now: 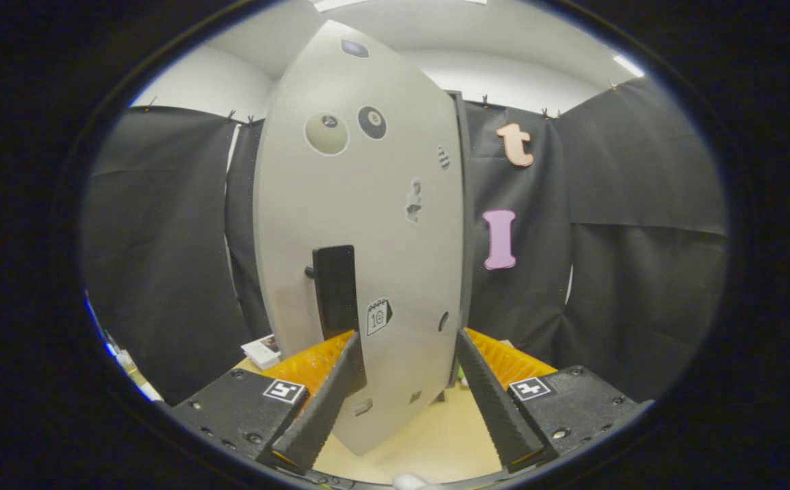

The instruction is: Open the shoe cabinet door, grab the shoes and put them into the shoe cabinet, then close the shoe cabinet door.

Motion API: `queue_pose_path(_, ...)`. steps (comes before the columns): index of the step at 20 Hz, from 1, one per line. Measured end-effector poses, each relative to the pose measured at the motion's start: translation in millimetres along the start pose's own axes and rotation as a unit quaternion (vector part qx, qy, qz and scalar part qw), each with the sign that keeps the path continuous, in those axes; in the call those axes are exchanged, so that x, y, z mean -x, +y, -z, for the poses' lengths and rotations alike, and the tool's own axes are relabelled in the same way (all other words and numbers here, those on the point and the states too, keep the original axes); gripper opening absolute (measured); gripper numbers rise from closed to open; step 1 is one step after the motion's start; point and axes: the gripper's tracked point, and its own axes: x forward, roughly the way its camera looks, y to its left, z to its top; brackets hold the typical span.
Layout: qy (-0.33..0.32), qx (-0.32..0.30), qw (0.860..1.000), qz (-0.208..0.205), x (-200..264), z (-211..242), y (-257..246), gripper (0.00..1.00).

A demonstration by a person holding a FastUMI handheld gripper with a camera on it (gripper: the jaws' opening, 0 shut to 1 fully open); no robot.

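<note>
Grey cabinet door (360, 224) (stickered all over) blocks our view; our gripper (408, 340) sits spread wide, gripping nothing, beside its black handle (335, 289), small box (262, 351) behind.

even, fairly bright light from ceiling strip lights (629, 64) overhead; no harsh glare. strong fisheye bending: cabinet door (360, 224) bulges, its edges curve. door surface sharp, stickers readable as shapes. black cloth walls dull, soak up light. soft shadow under door on pale floor (429, 442). fingers of hand-held gripper (408, 340) spread apart, slightly soft near lens.
</note>
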Motion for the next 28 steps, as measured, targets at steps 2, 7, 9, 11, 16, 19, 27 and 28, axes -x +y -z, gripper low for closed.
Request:
queue_pose_path(2,0.008,0.002,1.0,-0.026,-14,4,26,0.96)
queue_pose_path(7,0.022,0.004,0.999,-0.041,-53,18,70,0.97)
queue_pose_path(9,0.024,-0.005,0.999,-0.043,-62,20,80,0.97)
queue_pose_path(11,0.021,-0.005,0.999,-0.044,-67,17,85,0.97)
queue_pose_path(16,0.018,-0.001,0.999,-0.039,-65,13,84,0.97)
queue_pose_path(19,0.013,0.0,0.999,-0.034,-60,4,77,0.97)
queue_pose_path(27,0.022,-0.009,1.0,-0.009,-22,-25,50,0.98)
queue_pose_path(28,0.019,-0.012,1.0,-0.002,-14,-31,44,0.97)
